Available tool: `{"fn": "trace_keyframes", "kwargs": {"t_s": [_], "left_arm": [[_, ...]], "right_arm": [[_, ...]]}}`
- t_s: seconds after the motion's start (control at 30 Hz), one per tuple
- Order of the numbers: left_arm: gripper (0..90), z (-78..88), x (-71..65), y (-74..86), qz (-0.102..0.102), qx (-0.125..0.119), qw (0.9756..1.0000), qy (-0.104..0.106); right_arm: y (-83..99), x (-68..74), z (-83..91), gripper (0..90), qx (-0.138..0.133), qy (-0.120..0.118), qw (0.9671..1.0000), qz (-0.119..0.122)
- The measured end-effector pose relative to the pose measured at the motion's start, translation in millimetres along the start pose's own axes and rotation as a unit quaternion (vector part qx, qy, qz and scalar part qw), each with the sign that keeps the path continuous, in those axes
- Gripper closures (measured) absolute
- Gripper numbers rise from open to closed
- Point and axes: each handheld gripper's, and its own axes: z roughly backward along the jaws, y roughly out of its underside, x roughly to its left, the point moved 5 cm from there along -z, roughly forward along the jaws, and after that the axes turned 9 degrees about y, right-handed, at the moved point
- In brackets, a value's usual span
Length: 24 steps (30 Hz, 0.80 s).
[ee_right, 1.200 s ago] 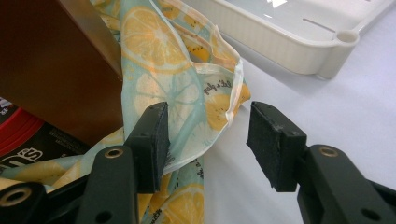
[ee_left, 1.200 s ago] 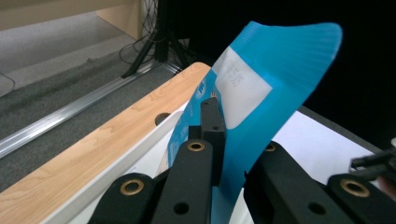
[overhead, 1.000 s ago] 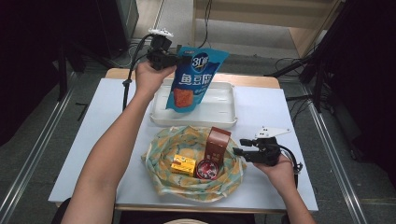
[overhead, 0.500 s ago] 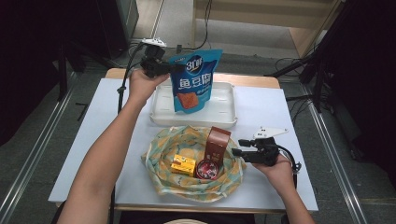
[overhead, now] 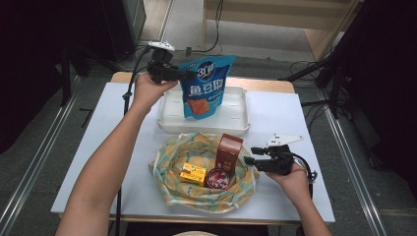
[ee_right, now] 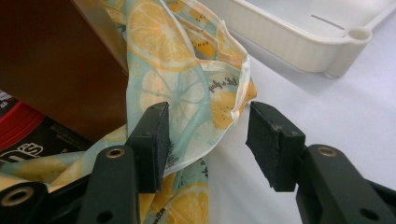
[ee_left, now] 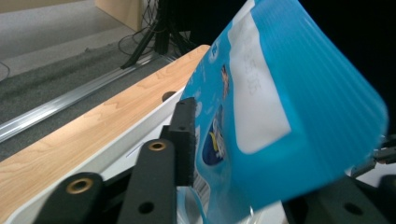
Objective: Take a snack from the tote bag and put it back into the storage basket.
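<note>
White table [overhead: 98,147] fills the middle of the room, dark floor around it. At twelve o'clock sits the tray [overhead: 169,120], and the blue pouch [overhead: 205,88] stands in it, tilted, likely being set down there. The left gripper [overhead: 184,74] is at the pouch's top corner; its jaws have just been opening, the pouch between them but no longer pinched. At six o'clock lies the lemon-print cloth bag [overhead: 172,189], holding a brown box [overhead: 228,152], a yellow box [overhead: 193,174] and a red tin [overhead: 217,178]. The right gripper [overhead: 248,156] waits at the bag's three o'clock rim, jaws apart astride the cloth [ee_right: 201,93], probably to steady it.
</note>
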Motion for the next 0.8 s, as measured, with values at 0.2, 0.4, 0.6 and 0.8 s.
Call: {"fn": "trace_keyframes", "kwargs": {"t_s": [0.2,0.4,0.6,0.8], "left_arm": [[57.6,6.2,-3.1,8.5,0.003,0.014,0.9999,0.0],[53.7,9.9,-3.0,21.9,0.014,0.042,0.999,0.0],[53.3,10.7,-5.5,38.6,0.01,0.045,0.9989,-0.003],[53.1,6.1,-7.7,60.2,0.007,0.054,0.9985,-0.004]], "right_arm": [[0.3,0.5,-0.6,50.1,0.003,-0.001,1.0,0.002],[0.6,1.7,-1.2,50.1,0.006,-0.001,1.0,0.003],[0.5,2.3,-2.1,50.2,0.007,-0.001,1.0,0.006],[0.5,3.6,-2.5,50.2,0.007,-0.002,0.9999,0.007]]}}
